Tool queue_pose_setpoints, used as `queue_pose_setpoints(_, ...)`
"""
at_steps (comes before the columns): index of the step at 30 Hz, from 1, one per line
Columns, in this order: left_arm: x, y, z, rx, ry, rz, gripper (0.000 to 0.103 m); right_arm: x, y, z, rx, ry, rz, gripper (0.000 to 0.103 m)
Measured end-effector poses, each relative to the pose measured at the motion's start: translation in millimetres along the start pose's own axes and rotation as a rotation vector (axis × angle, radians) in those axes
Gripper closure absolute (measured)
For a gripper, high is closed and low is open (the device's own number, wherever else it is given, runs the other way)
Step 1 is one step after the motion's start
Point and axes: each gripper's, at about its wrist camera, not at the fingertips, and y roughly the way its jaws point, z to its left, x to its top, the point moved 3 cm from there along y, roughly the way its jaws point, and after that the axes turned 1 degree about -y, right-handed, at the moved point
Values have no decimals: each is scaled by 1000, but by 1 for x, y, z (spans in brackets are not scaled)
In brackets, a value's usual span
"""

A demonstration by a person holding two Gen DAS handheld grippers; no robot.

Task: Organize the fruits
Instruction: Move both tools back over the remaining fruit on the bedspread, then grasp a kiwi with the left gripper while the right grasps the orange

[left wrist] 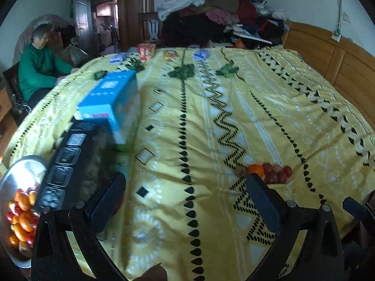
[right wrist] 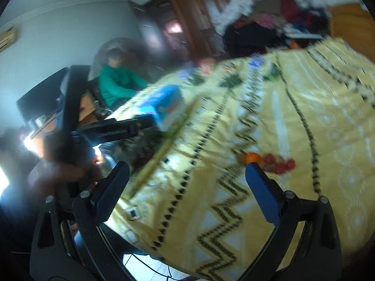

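Left wrist view: left gripper (left wrist: 185,182) spread wide, nothing between the fingers, hovering over a bed with a yellow patterned bedspread (left wrist: 269,117). Small pile of fruit (left wrist: 269,172) lies on the bedspread ahead and to the right, just past the right fingertip: one orange (left wrist: 256,170) at the left of the pile, dark red round fruits (left wrist: 280,173) touching it on the right, a brownish fruit (left wrist: 240,171) on the far left side. Metal bowl (left wrist: 18,175) at the left edge of frame holds small orange and red tomatoes (left wrist: 22,217). Black box (left wrist: 70,164) sits beside the bowl, blue box (left wrist: 110,96) just behind it, both motion-blurred. Green leafy bits (left wrist: 181,71) and snack packets (left wrist: 146,51) lie in a row at the far end of the bed. Heap of clothes (left wrist: 222,14) beyond that. Person in a green sweater (left wrist: 38,70) sits at the left side of the bed. Wooden headboard (left wrist: 328,53) on the right.

Right wrist view: whole frame blurred. Right gripper (right wrist: 187,175) also spread wide and empty, over the near edge of the bed. Same fruit pile (right wrist: 269,160) ahead, just beyond the right fingertip, orange (right wrist: 252,157) leftmost. Left gripper (right wrist: 112,128) shows at the left as a dark shape near the blue box (right wrist: 164,105); cannot tell its finger spacing from here. Person in green (right wrist: 114,84) in the background.
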Motion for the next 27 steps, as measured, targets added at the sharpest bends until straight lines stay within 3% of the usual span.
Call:
queue_pose_setpoints(3, -11, 46, -20, -55, 29, 68, 14, -12, 9, -36, -39, 81, 46, 4)
queue_pose_setpoints(7, -21, 102, -42, -153, 81, 159, 56, -24, 20, -63, -71, 126, 95, 4)
queue_pose_setpoints(9, -23, 128, -53, -195, 113, 194, 63, -28, 26, -72, -80, 138, 115, 4)
queue_pose_setpoints(13, -30, 157, -68, -293, 162, 262, 63, -30, 34, -85, -90, 153, 138, 5)
queue_pose_setpoints(16, -34, 168, -77, -306, 205, 275, 63, -29, 39, -93, -98, 168, 137, 5)
queue_pose_setpoints(27, -21, 193, -90, -331, 210, 217, 64, -26, 48, -116, -124, 190, 144, 5)
